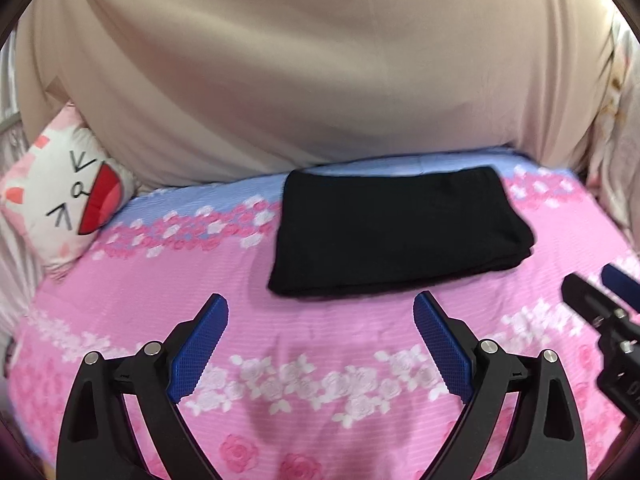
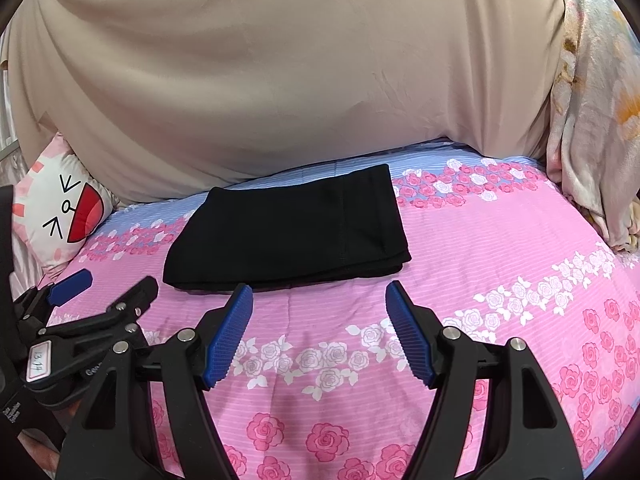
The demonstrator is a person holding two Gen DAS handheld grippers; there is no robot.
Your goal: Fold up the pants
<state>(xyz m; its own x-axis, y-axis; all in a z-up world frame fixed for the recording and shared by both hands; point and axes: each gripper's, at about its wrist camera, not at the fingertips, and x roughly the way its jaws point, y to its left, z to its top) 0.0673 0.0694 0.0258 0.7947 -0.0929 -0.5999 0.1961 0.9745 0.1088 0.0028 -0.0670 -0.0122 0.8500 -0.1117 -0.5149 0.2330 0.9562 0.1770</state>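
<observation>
The black pants (image 1: 396, 232) lie folded into a compact rectangle on the pink floral bedsheet (image 1: 280, 360); they also show in the right wrist view (image 2: 288, 232). My left gripper (image 1: 320, 300) is open and empty, just in front of the pants' near edge. My right gripper (image 2: 319, 289) is open and empty, its tips close to the pants' near edge without touching. The right gripper shows at the right edge of the left wrist view (image 1: 600, 300). The left gripper shows at the left of the right wrist view (image 2: 108, 284).
A beige cloth-covered mass (image 2: 280, 80) rises behind the pants. A white cartoon-face pillow (image 1: 68, 200) lies at the far left. A pale floral blanket (image 2: 592, 100) hangs at the right. The sheet turns blue (image 2: 280, 178) near the back.
</observation>
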